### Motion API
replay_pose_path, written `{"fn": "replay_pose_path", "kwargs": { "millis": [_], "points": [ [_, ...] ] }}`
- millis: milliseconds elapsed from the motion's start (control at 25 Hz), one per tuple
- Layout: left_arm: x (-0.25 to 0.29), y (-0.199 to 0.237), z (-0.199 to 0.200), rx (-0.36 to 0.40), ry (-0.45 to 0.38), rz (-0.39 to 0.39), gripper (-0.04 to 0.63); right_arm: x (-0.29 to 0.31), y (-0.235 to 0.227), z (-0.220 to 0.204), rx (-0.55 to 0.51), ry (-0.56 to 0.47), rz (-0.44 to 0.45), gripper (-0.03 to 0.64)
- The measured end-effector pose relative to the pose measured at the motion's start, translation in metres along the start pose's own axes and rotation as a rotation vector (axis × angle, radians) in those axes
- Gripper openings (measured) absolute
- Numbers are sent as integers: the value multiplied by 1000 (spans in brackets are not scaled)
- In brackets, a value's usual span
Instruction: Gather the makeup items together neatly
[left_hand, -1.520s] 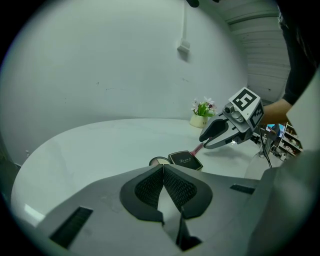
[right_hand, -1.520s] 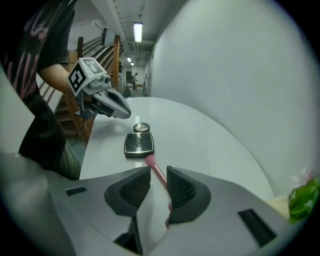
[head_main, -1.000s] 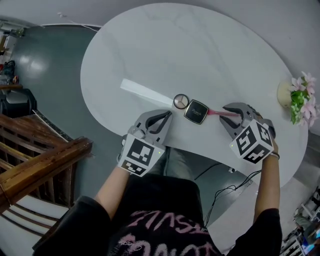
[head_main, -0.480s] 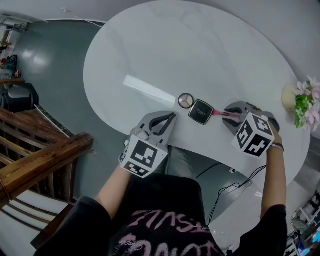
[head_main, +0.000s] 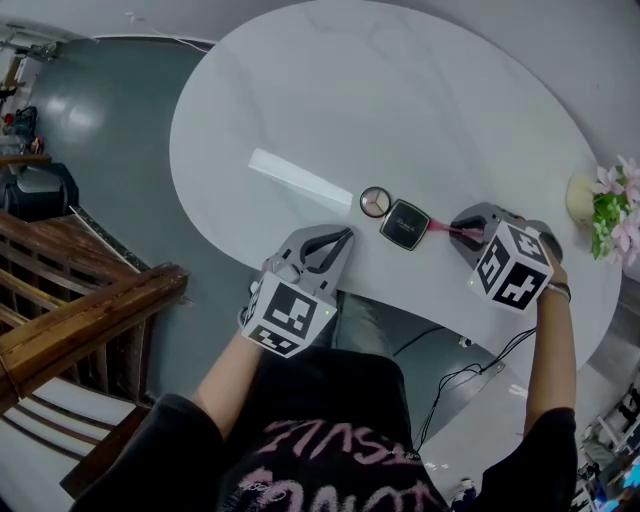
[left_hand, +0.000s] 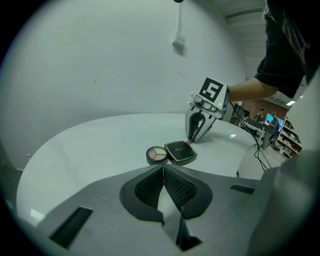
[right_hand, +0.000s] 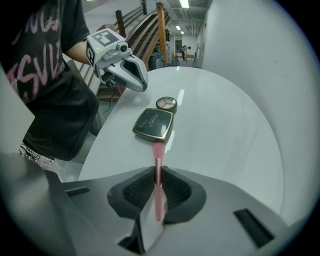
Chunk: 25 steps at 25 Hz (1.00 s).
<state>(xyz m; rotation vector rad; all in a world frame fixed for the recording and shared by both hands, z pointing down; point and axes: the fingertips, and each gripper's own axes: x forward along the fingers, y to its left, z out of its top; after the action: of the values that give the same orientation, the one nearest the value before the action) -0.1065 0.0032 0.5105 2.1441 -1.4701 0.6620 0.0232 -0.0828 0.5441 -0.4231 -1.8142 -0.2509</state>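
Right hand-held gripper (right_hand: 158, 172) just closed, clamping pink brush (right_hand: 158, 150) — slim handle may swivel, bumping compact (right_hand: 154, 123); left hand-held gripper (left_hand: 162, 172) jaws together, empty.

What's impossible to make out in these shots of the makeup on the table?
- Lettering on the black compact: too small and blurred, every view.
- Part of the flowers: cut by the head view's right edge.
- Shades in the round palette: too small, head view.
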Motion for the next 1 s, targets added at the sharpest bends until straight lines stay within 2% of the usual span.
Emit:
{"fn": "replay_pose_path", "kwargs": {
  "millis": [400, 1000],
  "points": [
    [5, -12, 4, 33, -1, -39, 12, -9, 12, -14, 60, -1, -24, 104],
    [17, -45, 11, 113, 17, -139, 12, -19, 49, -64, 213, 19, -59, 104]
  ]
}}
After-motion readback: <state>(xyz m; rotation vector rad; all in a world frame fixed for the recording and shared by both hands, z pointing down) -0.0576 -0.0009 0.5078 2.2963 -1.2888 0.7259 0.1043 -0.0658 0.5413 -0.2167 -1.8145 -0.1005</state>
